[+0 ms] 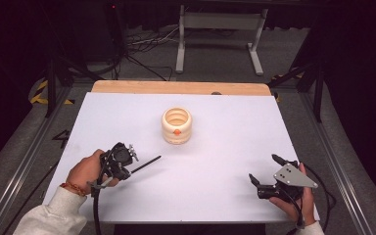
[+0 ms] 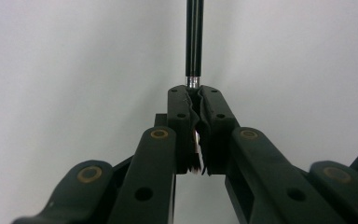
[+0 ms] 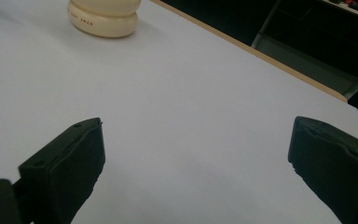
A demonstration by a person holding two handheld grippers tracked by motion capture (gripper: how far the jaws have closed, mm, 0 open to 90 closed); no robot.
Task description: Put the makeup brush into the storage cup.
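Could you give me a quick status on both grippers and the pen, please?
Left gripper shut on black pen. Right gripper open, empty. Cream holder upright mid-table, path clear.

White table (image 1: 225, 186); cream holder (image 1: 176, 126)

Table open; only cream holder (image 1: 176, 126) mid-table blocks.

Left hand-held gripper (image 1: 136, 165) low, jaws clamped together; right hand-held gripper (image 1: 263, 169) jaws spread wide.
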